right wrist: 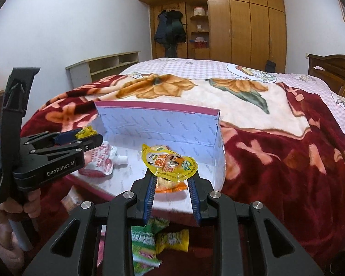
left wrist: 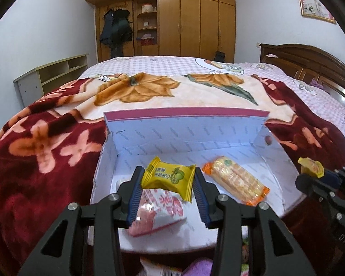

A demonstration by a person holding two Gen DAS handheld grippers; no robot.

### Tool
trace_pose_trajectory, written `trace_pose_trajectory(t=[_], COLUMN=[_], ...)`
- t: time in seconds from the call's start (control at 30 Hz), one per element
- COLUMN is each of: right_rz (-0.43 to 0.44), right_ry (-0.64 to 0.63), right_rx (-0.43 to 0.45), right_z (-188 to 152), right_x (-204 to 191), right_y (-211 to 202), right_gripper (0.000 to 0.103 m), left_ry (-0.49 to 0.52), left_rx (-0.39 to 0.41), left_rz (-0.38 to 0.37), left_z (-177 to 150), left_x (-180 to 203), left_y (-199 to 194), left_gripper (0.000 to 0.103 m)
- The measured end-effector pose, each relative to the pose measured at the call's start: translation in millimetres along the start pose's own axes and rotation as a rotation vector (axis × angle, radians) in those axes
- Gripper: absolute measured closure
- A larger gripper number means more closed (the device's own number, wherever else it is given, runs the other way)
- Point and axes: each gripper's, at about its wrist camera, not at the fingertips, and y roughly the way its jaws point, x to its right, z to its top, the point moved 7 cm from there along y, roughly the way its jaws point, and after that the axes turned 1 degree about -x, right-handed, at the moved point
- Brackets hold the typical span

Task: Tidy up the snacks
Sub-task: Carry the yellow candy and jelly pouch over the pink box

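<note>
An open white cardboard box (left wrist: 195,135) with a pink-edged lid lies on the bed. My left gripper (left wrist: 168,174) is shut on a yellow wrapped snack (left wrist: 170,177) and holds it over the box's near left part. Under it lies a red-and-white pouch (left wrist: 158,209). An orange-ended pack of crackers (left wrist: 237,181) lies in the box at right. My right gripper (right wrist: 171,172) is shut on a yellow cartoon-printed pouch (right wrist: 170,163) over the box's right part (right wrist: 209,161), above the cracker pack (right wrist: 170,185). The left gripper (right wrist: 89,135) also shows in the right wrist view.
A dark red floral blanket (left wrist: 41,151) covers the near bed. More snack packets, green (right wrist: 145,243) and yellow (right wrist: 172,241), lie on the blanket in front of the box. A wooden wardrobe (left wrist: 195,20) and a low shelf (left wrist: 53,73) stand beyond the bed.
</note>
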Motion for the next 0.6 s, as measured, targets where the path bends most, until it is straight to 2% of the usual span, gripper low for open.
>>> trace_pose_trajectory(t=[0.37,0.6], right_rz=[-0.028,-0.024], right_ry=[0.0,0.011], right_rx=[-0.017,-0.058], right_z=[16.0,13.0], right_x=[7.3,9.6], right_y=[47.4,72.0], right_gripper=[0.075,0.075], left_ry=[-0.008,-0.038], left_rx=[-0.027,-0.054], left_rz=[0.041,0.031], left_z=[13.6,12.3], left_x=[-6.4,-11.9], left_y=[39.6,54.7], left_gripper=[0.059,0.059])
